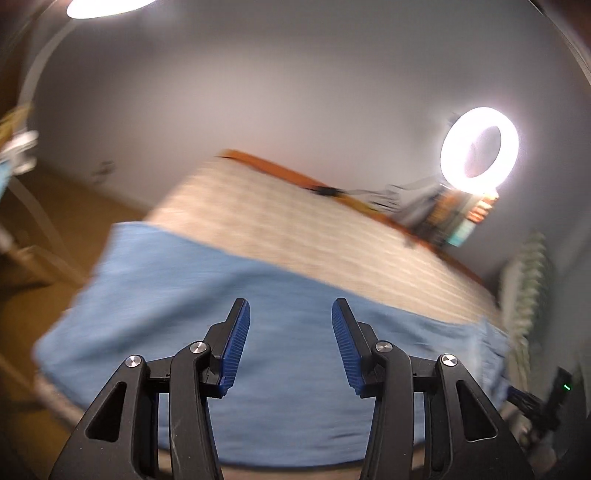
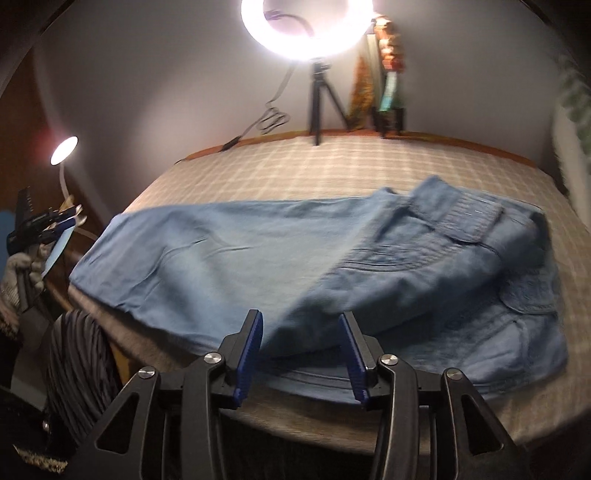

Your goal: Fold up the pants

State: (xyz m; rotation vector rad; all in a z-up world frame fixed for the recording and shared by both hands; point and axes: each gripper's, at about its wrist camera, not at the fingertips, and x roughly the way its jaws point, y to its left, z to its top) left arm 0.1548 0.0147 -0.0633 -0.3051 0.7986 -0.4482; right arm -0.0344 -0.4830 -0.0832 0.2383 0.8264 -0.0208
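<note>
I've got the pants (image 2: 295,266) laid out across the bed (image 2: 295,166), light blue denim on the checked cover, legs running off to the left and the waistband end bunched up on the right. The upper layer is already doubled over the lower one, with a pocket flap showing near the right edge.

My right gripper (image 2: 301,354) sits low at the near edge of the bed, jaws spread wide, nothing between the blue pads; the fold of denim lies just beyond the tips. Whether the pads brush the cloth I can't tell, the fabric there is smeared with blur.

My left gripper (image 1: 291,347) is wide apart too and holding nothing, pointed across the leg end of the pants (image 1: 240,314), which fill the lower half of that view. That picture is heavily blurred. From the right camera I see that left gripper (image 2: 55,236) off the left side of the bed, up in the air, held in a gloved hand (image 2: 22,269), well apart from the cloth.

Ring light (image 2: 306,26) on its tripod (image 2: 321,107) stands at the far side of the bed, glaring. A small lamp (image 2: 64,149) glows at the left.
</note>
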